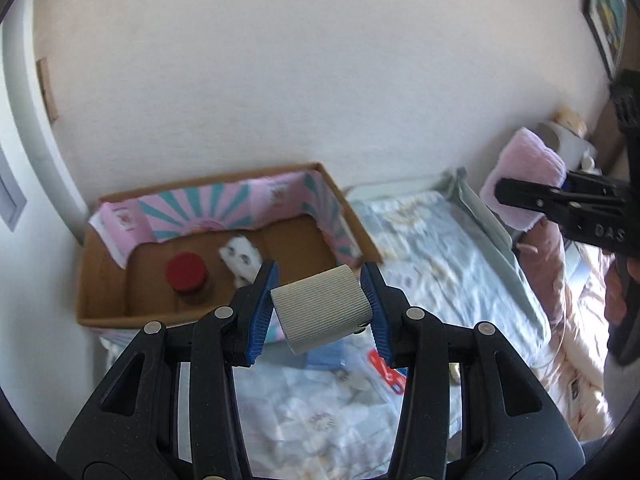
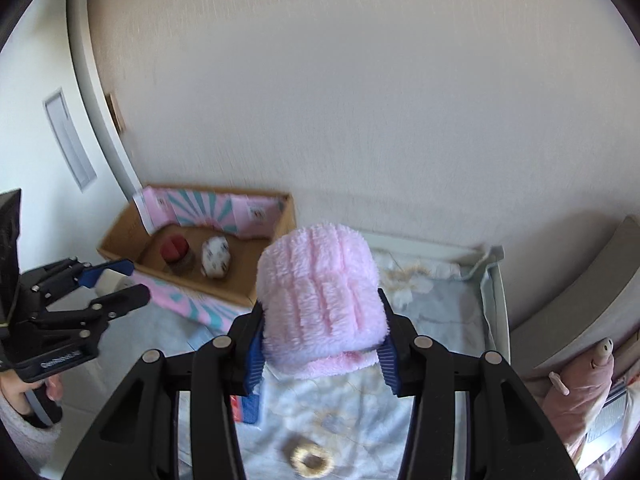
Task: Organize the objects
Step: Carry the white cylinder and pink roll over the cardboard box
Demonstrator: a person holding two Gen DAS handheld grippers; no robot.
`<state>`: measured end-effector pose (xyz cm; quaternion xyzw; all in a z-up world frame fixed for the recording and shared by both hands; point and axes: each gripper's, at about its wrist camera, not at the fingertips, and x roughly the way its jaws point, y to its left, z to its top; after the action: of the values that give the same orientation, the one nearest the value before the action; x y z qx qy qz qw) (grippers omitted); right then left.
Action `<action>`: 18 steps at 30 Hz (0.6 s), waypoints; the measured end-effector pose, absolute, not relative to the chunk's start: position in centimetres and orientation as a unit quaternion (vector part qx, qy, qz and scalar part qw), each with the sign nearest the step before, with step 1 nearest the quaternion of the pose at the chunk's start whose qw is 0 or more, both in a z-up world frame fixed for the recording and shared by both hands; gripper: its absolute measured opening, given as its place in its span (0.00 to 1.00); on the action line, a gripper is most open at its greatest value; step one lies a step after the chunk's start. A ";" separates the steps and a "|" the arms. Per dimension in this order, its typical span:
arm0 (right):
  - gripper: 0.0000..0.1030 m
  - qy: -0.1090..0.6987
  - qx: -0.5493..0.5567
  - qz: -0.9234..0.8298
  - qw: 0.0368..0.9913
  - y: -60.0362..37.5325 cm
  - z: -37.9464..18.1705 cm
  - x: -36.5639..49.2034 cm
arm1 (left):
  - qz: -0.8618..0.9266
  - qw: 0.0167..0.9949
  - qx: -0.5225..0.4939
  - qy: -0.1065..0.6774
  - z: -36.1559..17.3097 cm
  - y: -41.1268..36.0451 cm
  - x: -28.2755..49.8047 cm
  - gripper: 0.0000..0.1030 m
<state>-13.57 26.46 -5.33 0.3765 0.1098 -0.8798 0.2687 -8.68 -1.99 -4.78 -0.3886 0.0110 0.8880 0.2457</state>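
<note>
My left gripper (image 1: 320, 312) is shut on a grey ribbed block (image 1: 322, 310) and holds it above the bed, just in front of the cardboard box (image 1: 104, 276). The box holds a red-lidded jar (image 1: 187, 274) and a white patterned pouch (image 1: 242, 258). My right gripper (image 2: 322, 344) is shut on a fluffy pink rolled towel (image 2: 320, 292), held above the bed to the right of the box (image 2: 120, 236). The right gripper also shows in the left wrist view (image 1: 532, 200), and the left gripper in the right wrist view (image 2: 116, 284).
The bed has a pale blue floral sheet (image 1: 432, 248). On it lie a blue item (image 1: 326, 356), a red item (image 1: 386, 372) and a gold ring-shaped thing (image 2: 308, 458). A pink plush toy (image 2: 580, 392) lies at the right. The wall stands close behind the box.
</note>
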 end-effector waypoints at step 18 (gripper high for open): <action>0.42 0.119 0.370 -0.852 0.351 12.3 -3.2 -15.7 | 0.898 0.186 -0.398 -0.009 -3.0 -11.8 -17.5 0.38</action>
<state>-15.71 12.31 -3.20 0.3695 0.1187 -0.8523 0.3507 -17.47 -11.80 -3.04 -0.3978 -0.0094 0.8984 0.1856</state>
